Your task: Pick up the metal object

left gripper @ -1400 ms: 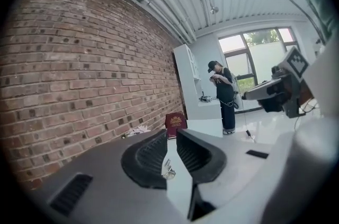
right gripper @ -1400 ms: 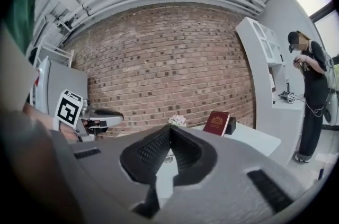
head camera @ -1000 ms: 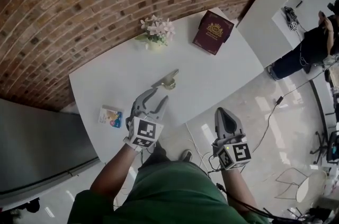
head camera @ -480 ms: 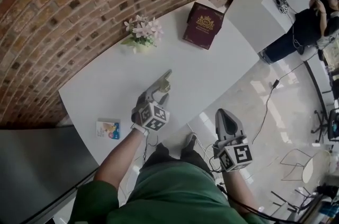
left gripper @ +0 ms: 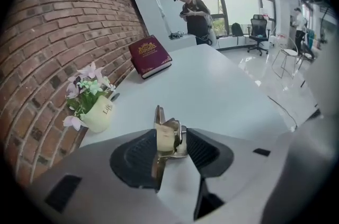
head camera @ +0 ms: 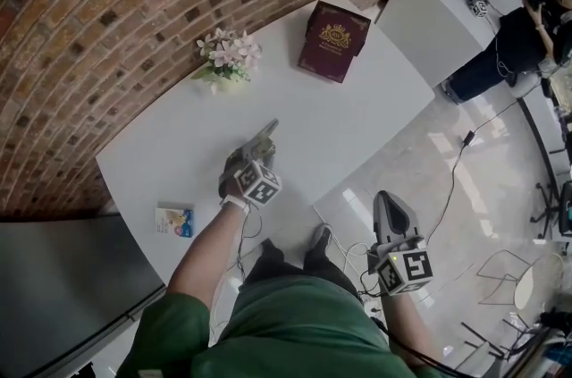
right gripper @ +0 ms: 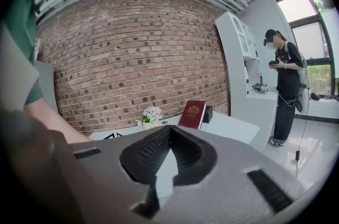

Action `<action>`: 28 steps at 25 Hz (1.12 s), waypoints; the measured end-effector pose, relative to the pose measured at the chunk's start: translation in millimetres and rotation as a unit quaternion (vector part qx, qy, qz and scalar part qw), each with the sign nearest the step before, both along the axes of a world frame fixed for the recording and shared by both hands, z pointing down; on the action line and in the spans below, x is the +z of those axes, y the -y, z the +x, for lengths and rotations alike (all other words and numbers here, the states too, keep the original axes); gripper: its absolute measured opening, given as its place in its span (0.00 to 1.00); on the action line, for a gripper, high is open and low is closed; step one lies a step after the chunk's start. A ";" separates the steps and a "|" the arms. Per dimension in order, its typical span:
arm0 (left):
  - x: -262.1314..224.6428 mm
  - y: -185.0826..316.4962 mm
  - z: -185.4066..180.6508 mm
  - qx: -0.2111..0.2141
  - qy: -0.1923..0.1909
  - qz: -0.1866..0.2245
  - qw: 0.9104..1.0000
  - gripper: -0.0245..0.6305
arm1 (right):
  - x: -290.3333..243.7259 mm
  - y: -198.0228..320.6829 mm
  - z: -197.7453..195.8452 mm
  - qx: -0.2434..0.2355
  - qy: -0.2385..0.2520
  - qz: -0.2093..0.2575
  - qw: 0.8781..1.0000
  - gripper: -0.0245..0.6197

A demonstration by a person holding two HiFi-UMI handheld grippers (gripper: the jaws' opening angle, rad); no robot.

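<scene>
The metal object [head camera: 264, 136], a brass-coloured clamp-like piece, lies on the white table [head camera: 357, 126] near its front edge. My left gripper [head camera: 256, 152] reaches down over it. In the left gripper view the metal object [left gripper: 158, 115] stands between the fingers of the left gripper [left gripper: 170, 132], which is open at its widest; the pads sit close on both sides and its far blade sticks out past the tips. My right gripper [head camera: 388, 199] hangs off the table over the floor, shut and empty, its tips meeting in the right gripper view [right gripper: 169, 128].
A small pot of pink flowers [head camera: 223, 56] stands at the table's back by the brick wall. A maroon book [head camera: 332, 41] lies at the far right corner. A small blue packet [head camera: 174, 221] is at the near left. A person [head camera: 527, 37] stands beyond the table.
My left gripper has moved forward across the table to the metal object, which now sits between its jaws. The right gripper has hardly moved.
</scene>
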State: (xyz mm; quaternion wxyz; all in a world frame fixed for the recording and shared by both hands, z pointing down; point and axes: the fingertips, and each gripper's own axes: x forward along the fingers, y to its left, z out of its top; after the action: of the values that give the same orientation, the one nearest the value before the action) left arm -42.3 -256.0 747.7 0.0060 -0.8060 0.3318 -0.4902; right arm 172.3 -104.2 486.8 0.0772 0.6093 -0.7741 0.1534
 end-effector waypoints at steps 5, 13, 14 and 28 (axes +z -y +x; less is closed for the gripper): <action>6.5 3.5 4.4 0.006 0.030 0.006 1.000 0.26 | 1.3 -6.0 10.4 0.006 0.003 -0.004 1.000 0.04; -6.6 8.9 2.3 -0.025 0.004 0.004 1.000 0.11 | 0.7 -7.1 12.2 -0.001 0.003 0.000 1.000 0.04; -9.6 9.5 1.9 -0.028 -0.003 0.003 1.000 0.10 | 1.0 -6.3 11.0 -0.004 0.003 0.000 1.000 0.04; -54.9 -2.0 -14.8 -0.092 -0.112 -0.018 0.989 0.06 | 7.2 21.1 -18.7 -0.055 0.029 0.002 0.998 0.04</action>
State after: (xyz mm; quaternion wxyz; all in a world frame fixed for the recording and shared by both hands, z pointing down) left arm -57.0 -254.0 692.8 -0.0912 -0.8218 0.3940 -0.4014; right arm 153.6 -125.3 494.0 0.0622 0.5613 -0.8086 0.1651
